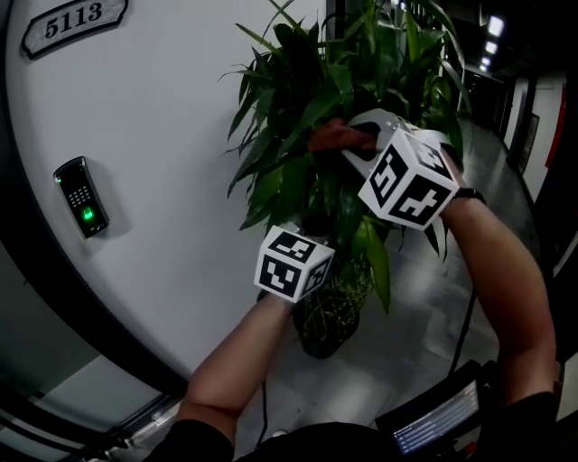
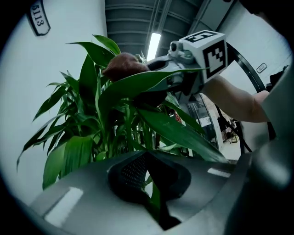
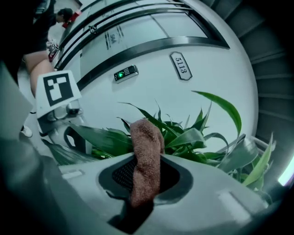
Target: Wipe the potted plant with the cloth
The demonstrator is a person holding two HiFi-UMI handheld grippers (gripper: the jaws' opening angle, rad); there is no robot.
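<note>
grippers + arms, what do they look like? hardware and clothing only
Left gripper and right gripper: pale grey bodies, black mesh pads. Each carries a white cube with black square markers. Forearms bare; dark band on right wrist; black cable beneath.

White curved wall (image 1: 172,135) w/ 5113 plate (image 1: 74,23), keypad (image 1: 82,196), grey tile floor (image 1: 424,302)

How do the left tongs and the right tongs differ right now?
The right tongs grip a brown cloth; the left tongs pinch a green leaf. In the head view the right tongs sit high in the foliage, the left tongs lower. Both are shut at the potted plant.
</note>
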